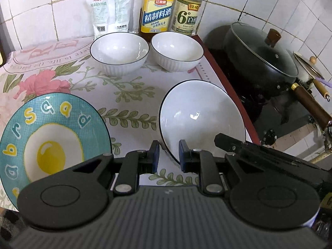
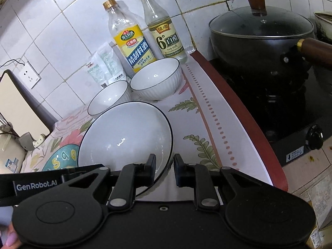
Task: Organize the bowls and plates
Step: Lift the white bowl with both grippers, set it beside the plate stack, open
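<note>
Floral cloth (image 1: 128,95) w/ bowls (image 1: 119,53), egg plate (image 1: 51,137).

On the desk (image 1: 132,95), covered by a flowered cloth, two ribbed white bowls stand side by side at twelve o'clock: the left bowl (image 1: 119,53) and the right bowl (image 1: 177,50), close but apart. Behind them, against the tiled wall, stand two white pouches (image 1: 110,10) at eleven o'clock, then a yellow-labelled bottle (image 1: 157,10) and a clear vinegar bottle (image 1: 187,12) to their right. Nearer, a wide white plate with a dark rim (image 1: 199,116) is tilted, its near edge between both claws. At nine o'clock from it lies a teal plate with a fried-egg picture (image 1: 51,137). At two o'clock, off the desk, a lidded black wok (image 1: 261,56) sits on the stove.
</note>
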Demonstrator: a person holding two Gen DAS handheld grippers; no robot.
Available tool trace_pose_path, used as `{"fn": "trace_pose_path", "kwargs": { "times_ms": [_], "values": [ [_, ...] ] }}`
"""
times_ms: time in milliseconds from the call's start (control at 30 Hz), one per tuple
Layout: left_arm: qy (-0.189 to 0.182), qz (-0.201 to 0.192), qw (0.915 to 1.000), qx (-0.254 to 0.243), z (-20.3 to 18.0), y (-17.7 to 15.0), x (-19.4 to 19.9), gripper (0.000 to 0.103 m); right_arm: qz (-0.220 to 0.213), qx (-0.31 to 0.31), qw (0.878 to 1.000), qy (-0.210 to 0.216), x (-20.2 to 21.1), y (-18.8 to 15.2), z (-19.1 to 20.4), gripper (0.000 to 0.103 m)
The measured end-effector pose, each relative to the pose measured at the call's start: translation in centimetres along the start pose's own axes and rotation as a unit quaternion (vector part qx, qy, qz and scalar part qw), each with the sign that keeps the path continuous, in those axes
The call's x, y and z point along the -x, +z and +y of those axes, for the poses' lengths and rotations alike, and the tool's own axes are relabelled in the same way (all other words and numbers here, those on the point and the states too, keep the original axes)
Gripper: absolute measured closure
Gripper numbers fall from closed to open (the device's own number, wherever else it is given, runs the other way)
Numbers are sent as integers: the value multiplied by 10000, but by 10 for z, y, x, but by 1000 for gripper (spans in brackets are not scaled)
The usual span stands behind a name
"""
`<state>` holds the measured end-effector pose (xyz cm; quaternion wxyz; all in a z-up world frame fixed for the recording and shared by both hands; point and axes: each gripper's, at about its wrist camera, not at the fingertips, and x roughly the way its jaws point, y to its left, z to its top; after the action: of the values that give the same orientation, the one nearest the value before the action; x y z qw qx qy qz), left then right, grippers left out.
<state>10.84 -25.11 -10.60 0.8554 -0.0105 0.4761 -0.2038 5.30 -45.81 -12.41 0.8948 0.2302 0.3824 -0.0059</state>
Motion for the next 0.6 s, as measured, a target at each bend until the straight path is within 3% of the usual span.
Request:
{"fn": "trace_pose_path", "kwargs": {
  "times_ms": [600],
  "values": [
    [-19, 611, 9973, 417, 11, -18, -29, 85, 95, 370, 9993, 4, -12, -18, -7, 80]
  ]
}}
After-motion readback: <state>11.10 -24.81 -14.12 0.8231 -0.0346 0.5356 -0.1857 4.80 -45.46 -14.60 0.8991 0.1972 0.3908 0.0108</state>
